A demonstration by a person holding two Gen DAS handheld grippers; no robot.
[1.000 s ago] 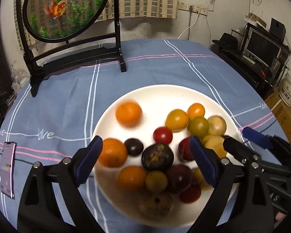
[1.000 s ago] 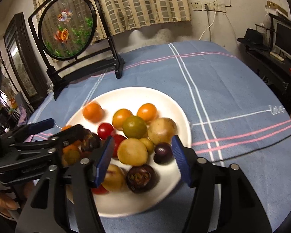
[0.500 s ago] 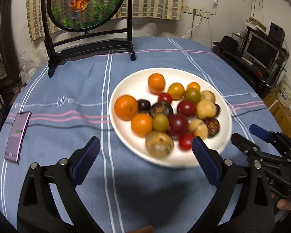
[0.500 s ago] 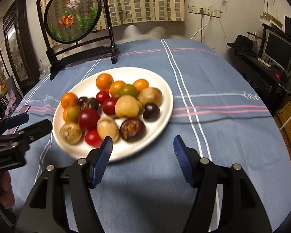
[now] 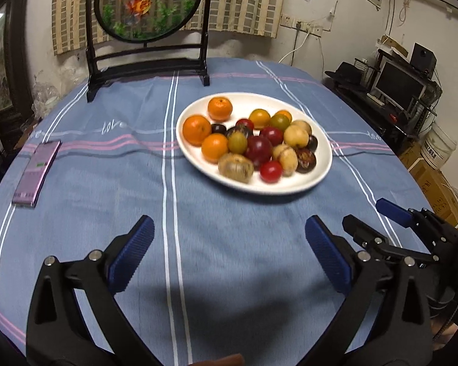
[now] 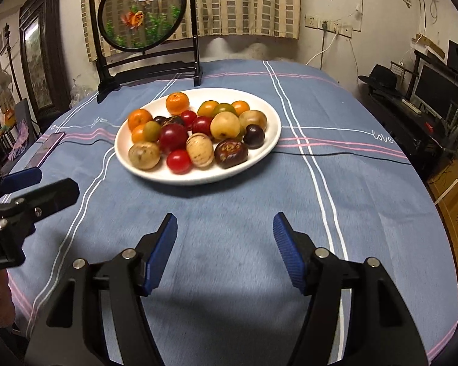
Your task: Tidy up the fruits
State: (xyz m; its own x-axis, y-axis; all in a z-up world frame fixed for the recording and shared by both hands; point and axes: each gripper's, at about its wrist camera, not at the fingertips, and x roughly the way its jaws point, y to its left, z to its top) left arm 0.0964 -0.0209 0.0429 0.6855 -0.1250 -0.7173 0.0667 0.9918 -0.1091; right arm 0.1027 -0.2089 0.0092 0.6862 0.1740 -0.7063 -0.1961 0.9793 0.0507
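A white plate (image 5: 322,169) (image 6: 271,145) sits mid-table, piled with several fruits: oranges (image 5: 196,125) (image 6: 177,103), red tomatoes (image 5: 271,171) (image 6: 178,161), dark purple fruits (image 5: 305,158) (image 6: 230,153) and yellow-brown ones (image 5: 235,166) (image 6: 199,154). My left gripper (image 5: 227,251) is open and empty, low over the cloth in front of the plate. My right gripper (image 6: 224,245) is open and empty, also short of the plate. The right gripper also shows in the left wrist view (image 5: 378,224). The left gripper also shows in the right wrist view (image 6: 42,184).
A blue striped cloth (image 5: 229,274) covers the round table. A phone (image 5: 36,172) lies at the left. A round painted screen on a black stand (image 5: 146,6) (image 6: 143,12) stands at the back. Shelves with a monitor (image 5: 397,87) stand to the right.
Both grippers have pulled back from directly over the fruit to well in front of the plate. Both stay open and empty. The fruits look unmoved.
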